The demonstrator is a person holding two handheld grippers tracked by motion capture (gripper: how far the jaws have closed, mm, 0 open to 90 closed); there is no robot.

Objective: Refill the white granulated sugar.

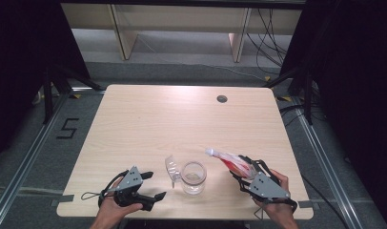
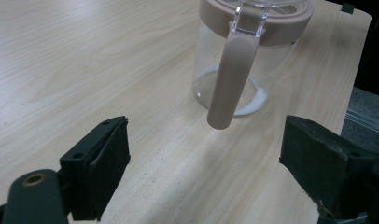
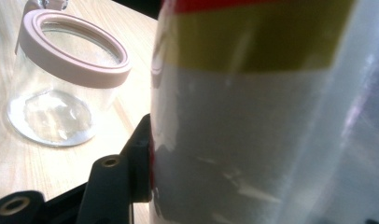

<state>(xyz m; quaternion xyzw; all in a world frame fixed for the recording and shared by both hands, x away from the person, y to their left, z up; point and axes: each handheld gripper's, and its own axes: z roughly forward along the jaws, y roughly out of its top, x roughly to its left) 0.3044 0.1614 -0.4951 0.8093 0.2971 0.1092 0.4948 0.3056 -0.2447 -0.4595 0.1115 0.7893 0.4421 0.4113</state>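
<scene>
Red-and-yellow plastic pouch point(image 1: 233, 162) — seemingly powder-filled — gripped by right claw point(image 1: 243, 171).

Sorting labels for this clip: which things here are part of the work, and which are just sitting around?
In the job:
- clear jar with pink rim and open lid
- packet, clamped in the right gripper
- left gripper, open, facing the jar's handle

Lying about:
- round grommet in the table

left gripper point(image 1: 151, 185): held low at 7 o'clock, jaws parted wide | right gripper point(image 1: 241, 168): held at 5 o'clock, jaws clamped
</scene>
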